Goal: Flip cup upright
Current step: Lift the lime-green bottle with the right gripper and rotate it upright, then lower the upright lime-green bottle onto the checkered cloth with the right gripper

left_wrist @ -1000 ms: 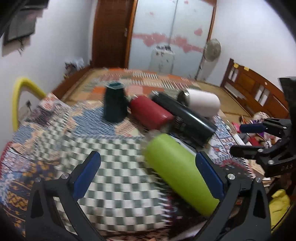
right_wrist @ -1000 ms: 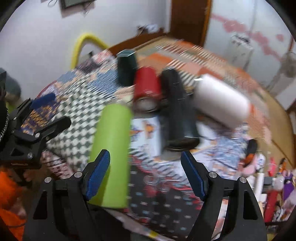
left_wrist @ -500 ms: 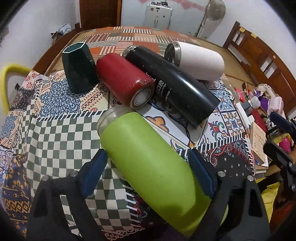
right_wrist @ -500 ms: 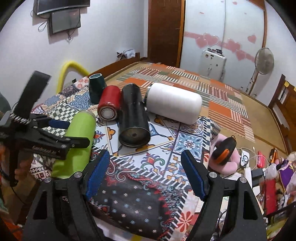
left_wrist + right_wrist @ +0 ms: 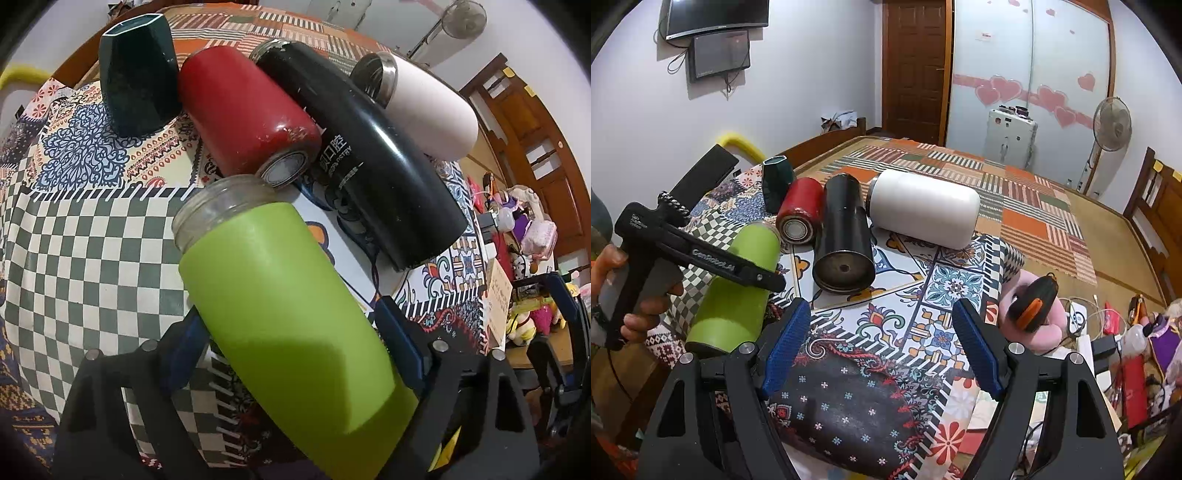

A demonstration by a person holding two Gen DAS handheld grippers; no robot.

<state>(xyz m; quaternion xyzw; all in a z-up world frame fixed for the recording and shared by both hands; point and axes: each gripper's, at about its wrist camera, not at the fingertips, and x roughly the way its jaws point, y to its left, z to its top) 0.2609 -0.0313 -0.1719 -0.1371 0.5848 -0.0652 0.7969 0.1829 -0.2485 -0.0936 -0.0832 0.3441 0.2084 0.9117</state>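
Nearest to us in the left wrist view, the left gripper (image 5: 291, 354) has its blue fingers (image 5: 397, 343) pressed to both sides of the green cup (image 5: 288, 325), gripping its lower body. The cup lies on its side on the patterned cloth (image 5: 85, 251) that covers the bench, glass mouth pointing away from us. From the right wrist view we see the same cup (image 5: 737, 291) at the cloth's left edge, with the left gripper (image 5: 753, 275) across it and a hand (image 5: 631, 295) on its handle.

Our right gripper (image 5: 881, 343) hovers over the cloth's near edge with its fingers (image 5: 975, 347) wide apart and nothing between them.

Beyond the green cup's mouth lies a red cup (image 5: 243, 114), its base end almost touching that mouth. Beside it lies a long black flask (image 5: 369, 147), then a white bottle (image 5: 424, 107), all on their sides. A dark green hexagonal cup (image 5: 136, 70) stands mouth down left of the red one.

Farther back we see a striped mat (image 5: 1015, 184), a fan (image 5: 1112, 123) and a wooden door (image 5: 912, 66).
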